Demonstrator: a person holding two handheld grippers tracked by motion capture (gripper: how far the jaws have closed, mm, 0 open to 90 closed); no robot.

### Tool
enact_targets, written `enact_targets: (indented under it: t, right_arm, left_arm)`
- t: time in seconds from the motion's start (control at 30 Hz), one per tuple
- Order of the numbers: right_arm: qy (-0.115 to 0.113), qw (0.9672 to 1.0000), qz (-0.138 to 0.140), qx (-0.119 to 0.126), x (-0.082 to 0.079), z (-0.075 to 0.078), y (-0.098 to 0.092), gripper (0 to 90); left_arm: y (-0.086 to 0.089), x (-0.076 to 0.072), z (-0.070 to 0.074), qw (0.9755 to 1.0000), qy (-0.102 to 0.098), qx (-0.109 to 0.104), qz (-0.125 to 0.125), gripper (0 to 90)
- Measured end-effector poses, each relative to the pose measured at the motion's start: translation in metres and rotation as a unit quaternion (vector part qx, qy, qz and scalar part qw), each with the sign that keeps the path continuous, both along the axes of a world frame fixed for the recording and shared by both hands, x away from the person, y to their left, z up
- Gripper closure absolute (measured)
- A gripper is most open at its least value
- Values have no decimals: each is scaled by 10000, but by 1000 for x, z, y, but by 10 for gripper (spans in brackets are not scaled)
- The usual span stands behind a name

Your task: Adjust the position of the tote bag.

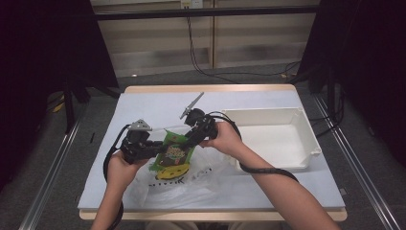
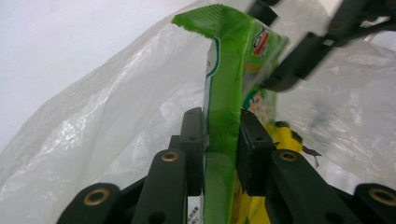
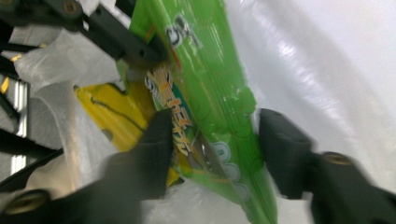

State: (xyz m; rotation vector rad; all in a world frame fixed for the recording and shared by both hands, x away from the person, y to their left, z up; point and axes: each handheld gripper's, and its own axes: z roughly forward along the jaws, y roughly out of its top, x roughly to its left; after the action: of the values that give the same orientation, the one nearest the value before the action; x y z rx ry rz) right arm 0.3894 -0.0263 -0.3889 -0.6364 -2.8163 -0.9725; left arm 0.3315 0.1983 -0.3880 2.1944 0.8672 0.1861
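A green snack packet (image 1: 173, 152) (image 2: 224, 70) (image 3: 201, 60) hangs upright over a clear plastic bag (image 1: 191, 184) (image 2: 93, 126) lying on the table. My left gripper (image 1: 160, 148) (image 2: 222, 135) is shut on the packet's edge, with a pad pressed on each face. My right gripper (image 1: 184, 141) (image 3: 212, 140) comes from the other side. Its jaws straddle the packet's width and both pads meet it, though that view is blurred. A yellow packet (image 1: 170, 172) (image 3: 112, 112) lies just below, inside the bag.
A white plastic tray (image 1: 261, 111) stands on the right half of the pale blue table (image 1: 158, 103). Cables trail from both grippers. Dark curtains and floor rails flank the table.
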Motion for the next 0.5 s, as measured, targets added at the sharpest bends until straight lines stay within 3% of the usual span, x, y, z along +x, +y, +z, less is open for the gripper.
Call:
enact_targets:
  t: [0.1,0.13,0.2,0.23,0.27,0.37,0.5]
  right_arm:
    - [75,9998,179,-49,-3,-1,0,756]
    - [134,9996,223,-49,-4,0,0,775]
    - [65,9998,184,-90,-6,5,1,789]
    - [61,9998,182,-85,-7,7,0,789]
    - [5,9998,179,-98,-7,10,0,789]
    - [-112,9997,102,-201,-5,19,-5,788]
    - [-136,9999,-23,-63,-1,32,-15,785]
  left_arm:
    - [1,0,0,10000,-30,56,17,712]
    - [2,1,0,9999,99,94,3,672]
    - [1,5,-2,9990,319,304,60,390]
    - [0,3,-2,9983,309,486,24,339]
    - [0,2,-3,9982,239,542,-25,322]
    - [0,2,-5,9973,330,650,4,207]
    - [2,2,-3,9979,313,557,55,153]
